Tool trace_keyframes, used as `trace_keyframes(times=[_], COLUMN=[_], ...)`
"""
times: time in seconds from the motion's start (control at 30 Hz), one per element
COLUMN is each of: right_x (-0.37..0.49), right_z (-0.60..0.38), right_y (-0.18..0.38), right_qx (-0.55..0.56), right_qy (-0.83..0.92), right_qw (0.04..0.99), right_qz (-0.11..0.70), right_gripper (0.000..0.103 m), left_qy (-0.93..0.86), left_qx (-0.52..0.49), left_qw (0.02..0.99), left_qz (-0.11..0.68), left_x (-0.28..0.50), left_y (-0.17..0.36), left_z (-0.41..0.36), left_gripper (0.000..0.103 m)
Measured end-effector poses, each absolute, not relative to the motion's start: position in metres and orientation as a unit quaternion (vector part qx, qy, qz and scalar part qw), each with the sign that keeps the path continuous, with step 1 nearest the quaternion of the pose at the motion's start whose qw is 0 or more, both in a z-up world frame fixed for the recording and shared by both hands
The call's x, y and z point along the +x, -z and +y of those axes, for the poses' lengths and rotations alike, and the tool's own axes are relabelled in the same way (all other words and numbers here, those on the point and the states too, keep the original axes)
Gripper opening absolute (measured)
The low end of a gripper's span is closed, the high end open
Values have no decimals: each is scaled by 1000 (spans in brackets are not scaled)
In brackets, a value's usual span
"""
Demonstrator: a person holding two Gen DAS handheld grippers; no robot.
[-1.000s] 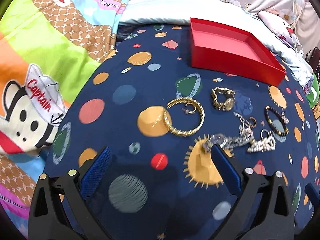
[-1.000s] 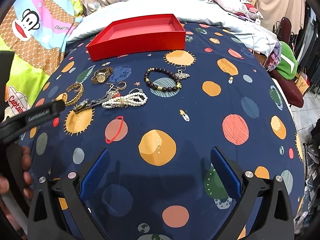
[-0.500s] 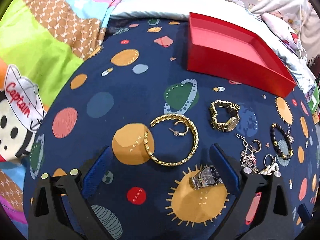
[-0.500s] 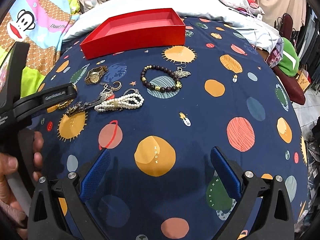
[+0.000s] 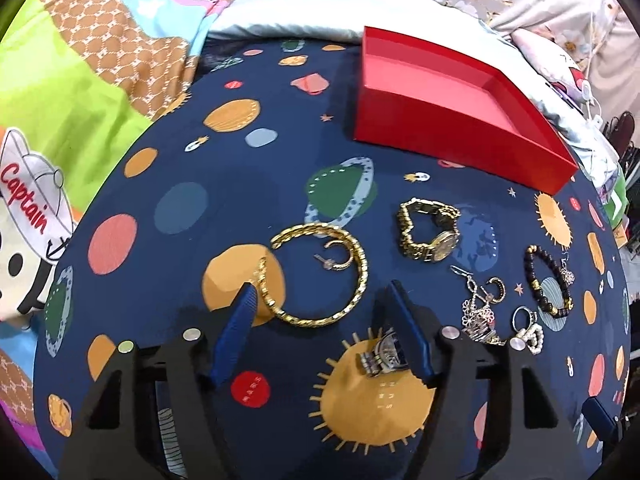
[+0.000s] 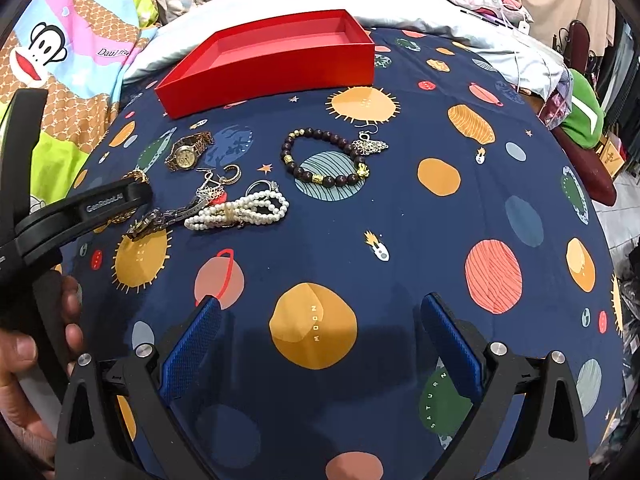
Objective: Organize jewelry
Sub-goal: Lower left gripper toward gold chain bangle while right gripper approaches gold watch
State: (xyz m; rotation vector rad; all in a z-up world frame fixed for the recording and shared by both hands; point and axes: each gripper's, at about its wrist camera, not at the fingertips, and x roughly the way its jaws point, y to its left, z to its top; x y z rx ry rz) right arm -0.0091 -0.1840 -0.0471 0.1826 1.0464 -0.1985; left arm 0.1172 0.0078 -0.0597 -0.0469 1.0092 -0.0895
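Note:
A large gold chain hoop point(image 5: 356, 264) lies on the planet-print cloth with a small gold earring point(image 5: 340, 256) inside it. My left gripper point(image 5: 322, 288) stands over the hoop's near half, its jaws closing. The hoop is between the blue pads; the left pad is right beside the chain, the right pad stands apart from it. A silver watch point(image 5: 382, 354) lies just under the right finger. My right gripper point(image 6: 320, 302) hovers open over bare cloth, holding nothing. The empty red box point(image 5: 460, 92) point(image 6: 280, 48) sits at the back.
A gold watch point(image 5: 432, 236), silver earrings point(image 5: 480, 304), a dark bead bracelet point(image 6: 320, 178) and a pearl bracelet point(image 6: 240, 210) lie spread on the cloth. A hand point(image 6: 24, 352) grips the left tool at the right view's left edge. Bedding surrounds the cloth.
The left gripper has come forward and down over the gold hoop, and its jaws have narrowed around it. The right gripper has barely shifted.

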Motion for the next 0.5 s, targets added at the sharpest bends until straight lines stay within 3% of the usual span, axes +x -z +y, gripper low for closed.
trace_keyframes(times=[0.1,0.13,0.5], right_x=[-9,-9,-5], right_z=[-184,-185,-187], right_y=[47,48,44], right_qx=[86,86,73], right_qy=[95,95,96], right_qw=[858,858,865], right_qz=[498,498,488], right_gripper=[98,98,98], left_qy=[40,41,66], left_qx=[-10,-7,-26], left_qw=[878,879,882], left_qz=[477,475,467], left_x=[119,119,107], left_y=[61,60,44], left_z=[3,3,10], left_gripper=[61,53,53])
